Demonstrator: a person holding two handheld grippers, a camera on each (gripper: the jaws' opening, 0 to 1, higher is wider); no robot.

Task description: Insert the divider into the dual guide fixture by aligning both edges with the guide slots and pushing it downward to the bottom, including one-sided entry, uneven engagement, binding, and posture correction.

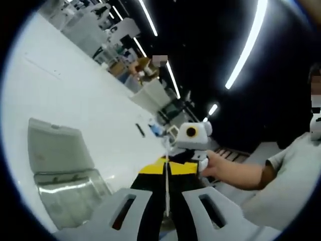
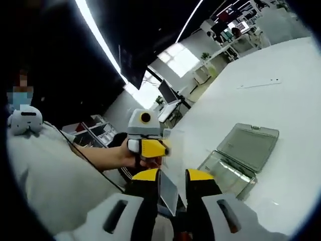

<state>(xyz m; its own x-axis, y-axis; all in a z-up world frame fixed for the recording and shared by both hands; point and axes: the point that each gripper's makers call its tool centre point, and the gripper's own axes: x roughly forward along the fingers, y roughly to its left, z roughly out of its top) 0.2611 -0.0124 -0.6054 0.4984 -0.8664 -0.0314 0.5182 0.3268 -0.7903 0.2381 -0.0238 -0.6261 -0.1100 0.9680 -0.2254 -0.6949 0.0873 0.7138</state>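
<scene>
The divider (image 1: 166, 193) is a thin pale plate, seen edge-on between my left gripper's (image 1: 166, 170) yellow-tipped jaws, which are shut on it. In the right gripper view the same divider (image 2: 168, 193) shows a grey face, tilted, in the gap of my right gripper (image 2: 173, 176); whether those jaws press on it is unclear. The two grippers face each other close together above the table. A clear plastic box with its lid open (image 1: 62, 173) (image 2: 241, 155) lies on the white table, off to the side of both grippers and apart from them.
A person's hand (image 1: 220, 168) holds the right gripper, and another hand (image 2: 118, 155) holds the left one; the body in a pale shirt (image 2: 45, 175) is close behind. The white table (image 1: 75, 95) stretches wide. Desks and monitors stand far off.
</scene>
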